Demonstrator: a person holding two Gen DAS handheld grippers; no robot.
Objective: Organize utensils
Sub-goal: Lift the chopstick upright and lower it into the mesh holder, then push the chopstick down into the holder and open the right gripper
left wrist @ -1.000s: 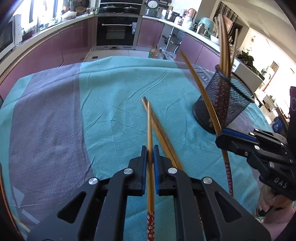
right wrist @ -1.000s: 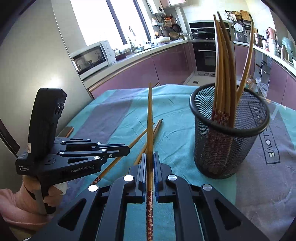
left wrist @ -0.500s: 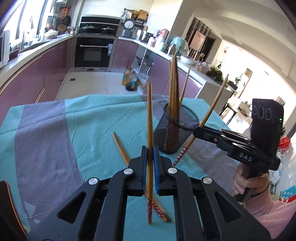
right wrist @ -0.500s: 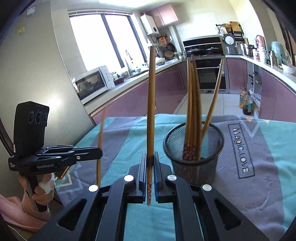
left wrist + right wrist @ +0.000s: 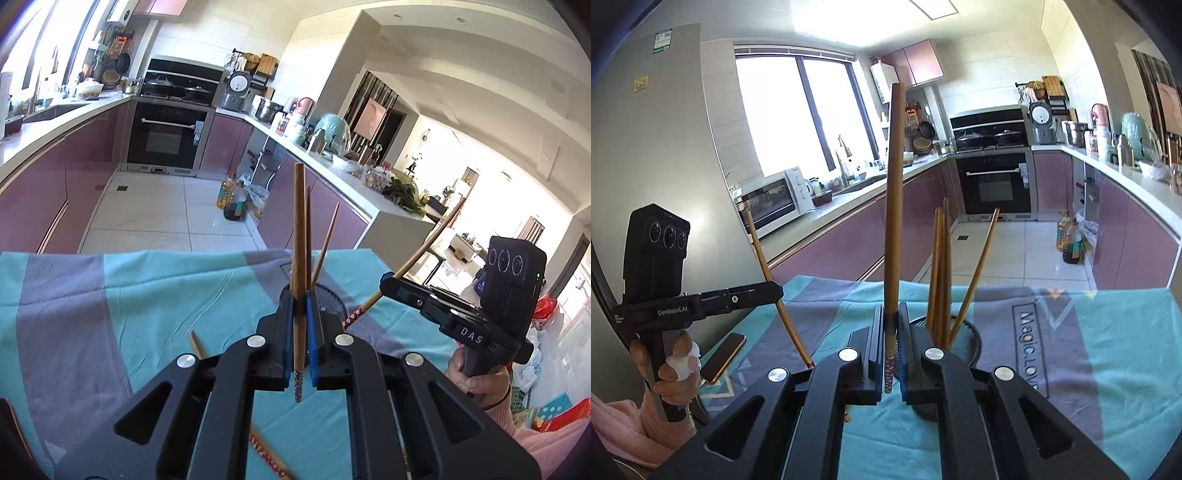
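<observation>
My left gripper (image 5: pixel 300 306) is shut on a wooden chopstick (image 5: pixel 298 236) that stands nearly upright, patterned end down. Just behind its fingers sits the black mesh holder (image 5: pixel 334 299) with several chopsticks in it. To the right, my right gripper (image 5: pixel 388 286) grips a second chopstick (image 5: pixel 421 251) slanting up to the right. In the right wrist view, the right gripper (image 5: pixel 891 314) is shut on its upright chopstick (image 5: pixel 894 203). The holder (image 5: pixel 969 338) is right behind its fingers, and the left gripper (image 5: pixel 777 291) holds a slanted chopstick (image 5: pixel 764 258). Loose chopsticks (image 5: pixel 195 343) lie on the cloth.
A teal and grey tablecloth (image 5: pixel 110 295) covers the table. A phone (image 5: pixel 724 356) lies near the table's left edge in the right wrist view. A person's hands hold both gripper handles. Kitchen counters, an oven and the floor lie beyond the table's far edge.
Both grippers have risen off the table, each carrying its chopstick, and tilted upward. The holder now shows low in both views, partly hidden behind the fingers.
</observation>
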